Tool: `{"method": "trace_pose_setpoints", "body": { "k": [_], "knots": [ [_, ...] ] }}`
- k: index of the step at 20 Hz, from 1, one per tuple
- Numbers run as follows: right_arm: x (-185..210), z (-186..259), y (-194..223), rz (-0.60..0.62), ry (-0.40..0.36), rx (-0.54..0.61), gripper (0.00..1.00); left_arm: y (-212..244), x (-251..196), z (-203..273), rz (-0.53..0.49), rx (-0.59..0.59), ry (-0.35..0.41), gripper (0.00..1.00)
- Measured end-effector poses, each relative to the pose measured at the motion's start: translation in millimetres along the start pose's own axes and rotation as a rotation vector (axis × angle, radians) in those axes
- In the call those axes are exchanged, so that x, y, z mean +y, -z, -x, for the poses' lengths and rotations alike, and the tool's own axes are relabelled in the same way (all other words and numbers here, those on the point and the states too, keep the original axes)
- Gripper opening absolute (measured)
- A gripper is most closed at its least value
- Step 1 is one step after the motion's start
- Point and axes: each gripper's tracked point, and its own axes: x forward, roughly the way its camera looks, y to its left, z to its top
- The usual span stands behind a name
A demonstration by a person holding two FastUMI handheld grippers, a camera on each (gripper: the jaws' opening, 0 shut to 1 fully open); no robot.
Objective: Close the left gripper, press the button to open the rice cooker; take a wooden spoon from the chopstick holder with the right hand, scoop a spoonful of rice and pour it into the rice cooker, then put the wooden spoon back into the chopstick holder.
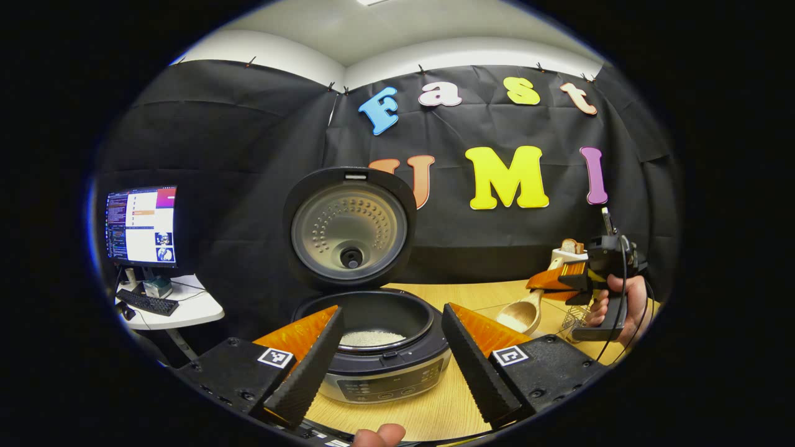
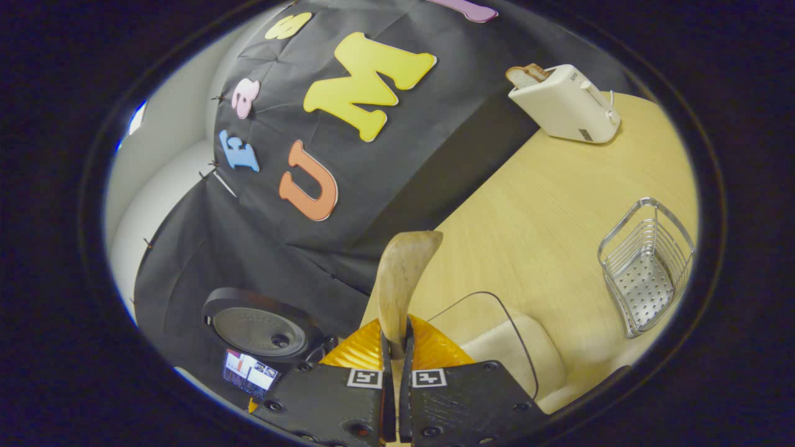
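The rice cooker (image 1: 379, 366) stands open right in front of my left gripper (image 1: 392, 308), its lid (image 1: 351, 230) upright and white rice (image 1: 372, 338) in the pot. My left gripper is open, one finger on each side of the cooker's front. At the right, above the table, my right gripper (image 1: 559, 279) is shut on the handle of the wooden spoon (image 1: 522, 313). In the right gripper view, which is rolled to one side, the spoon (image 2: 407, 267) sticks out from my right gripper (image 2: 395, 338). I cannot tell whether rice lies in it. The wire chopstick holder (image 2: 646, 273) sits empty on the table.
A clear bowl of rice (image 2: 503, 347) sits just under the right gripper. A white toaster (image 2: 565, 102) with bread stands at the table's back edge. A monitor (image 1: 141, 226) and keyboard sit on a side table at the left. A thumb (image 1: 379, 434) shows below the cooker.
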Motion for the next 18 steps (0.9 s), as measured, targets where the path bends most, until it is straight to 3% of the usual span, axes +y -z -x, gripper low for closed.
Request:
{"method": "trace_pose_setpoints", "body": {
  "k": [10, 18],
  "knots": [
    [114.6, -17.0, -3.5, 0.027, -0.145, 0.021, 0.02, 4.4, 10.3, -1.5, 0.014, 0.01, -0.004, 1.0],
    [204.7, -72.3, 48.2, 0.258, -0.181, 0.059, 0.02, 5.2, 29.7, 1.7, 0.041, 0.01, -0.03, 1.0]
  ]
}}
